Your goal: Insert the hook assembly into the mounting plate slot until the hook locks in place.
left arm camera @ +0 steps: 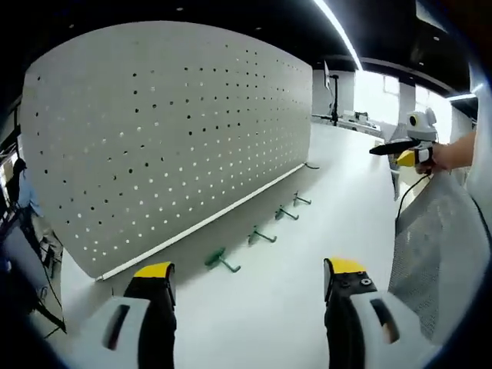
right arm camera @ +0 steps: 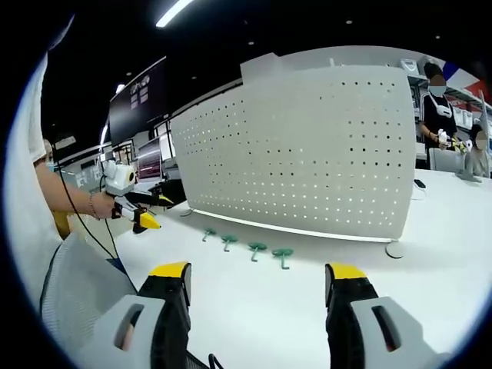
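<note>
Hooks, green, lie in a loose row on the white surface [left arm camera: 323, 215] just in front of the pegboard's foot; none is held and none sits in the board. In my left gripper view the nearest hook [left arm camera: 221, 261] is followed by a second hook [left arm camera: 260, 236], a third hook [left arm camera: 287, 213] and a fourth hook [left arm camera: 301, 200], each apart from its neighbour, the row running away along the board's lower edge. In my right gripper view I count four hooks in the same row, from the nearest one [right arm camera: 282, 254] to the farthest [right arm camera: 208, 233].

Mounting plate: a large pale pegboard [left arm camera: 177, 138] standing upright on the surface, its face covered in a regular grid of small holes; in my right gripper view the pegboard [right arm camera: 307, 154] appears from its other end.

My left gripper [left arm camera: 250, 307] hangs over the bare surface short of the hooks, its yellow-tipped jaws spread wide with nothing between them. My right gripper [right arm camera: 257, 307] is likewise spread and empty, well back from the row. Each gripper also appears at the edge of the other's view, held by the person's hand [right arm camera: 101, 204]; in those side views I cannot tell how the jaws stand.

Background: ceiling light strips [left arm camera: 338, 31], a dark wall screen [right arm camera: 138, 100], and people [right arm camera: 438, 108] standing beyond the board's far end.
</note>
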Available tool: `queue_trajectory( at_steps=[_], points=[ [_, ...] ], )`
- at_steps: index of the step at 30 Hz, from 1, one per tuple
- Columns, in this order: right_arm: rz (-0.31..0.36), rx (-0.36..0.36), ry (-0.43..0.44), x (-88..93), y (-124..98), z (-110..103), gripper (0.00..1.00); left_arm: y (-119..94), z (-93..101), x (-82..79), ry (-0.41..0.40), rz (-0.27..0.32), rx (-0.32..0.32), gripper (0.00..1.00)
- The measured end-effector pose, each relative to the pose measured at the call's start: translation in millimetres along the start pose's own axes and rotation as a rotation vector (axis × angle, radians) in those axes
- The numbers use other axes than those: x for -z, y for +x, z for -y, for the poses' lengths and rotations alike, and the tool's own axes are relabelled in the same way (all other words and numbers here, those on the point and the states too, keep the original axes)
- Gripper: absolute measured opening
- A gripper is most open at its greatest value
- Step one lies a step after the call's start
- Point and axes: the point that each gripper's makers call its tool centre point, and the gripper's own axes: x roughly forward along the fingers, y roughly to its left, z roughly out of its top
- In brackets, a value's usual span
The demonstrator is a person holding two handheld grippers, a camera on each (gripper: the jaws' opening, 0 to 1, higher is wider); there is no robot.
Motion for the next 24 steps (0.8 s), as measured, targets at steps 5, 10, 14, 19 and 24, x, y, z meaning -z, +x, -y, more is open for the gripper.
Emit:
queue_trajectory(
  at_steps=[5, 10, 14, 19, 24],
  points=[
    [-0.005, -0.002, -0.005, 0.9, -0.3, -0.3, 0.69, 4.8, -4.4, 5.3, 0.053, -0.039, 0.024, 0.82],
    [-0.015, -0.005, -0.009, 3.6, 0.0, -0.3, 0.69, 9.6, -8.2, 6.9, 0.097, -0.066, 0.049, 0.81],
    [-0.024, -0.011, -0.018, 4.5, 1.4, -2.7, 0.69, 14.7, -8.0, 9.0, 0.148, -0.096, 0.074, 0.81],
    [-0.031, -0.010, -0.025, 5.5, 1.8, -2.6, 0.69, 23.0, -9.3, 15.4, 0.223, -0.142, 0.096, 0.79],
    [-0.039, -0.015, -0.029, 7.6, 1.7, -4.8, 0.69, 30.1, -8.5, 15.6, 0.284, -0.168, 0.137, 0.80]
  ],
)
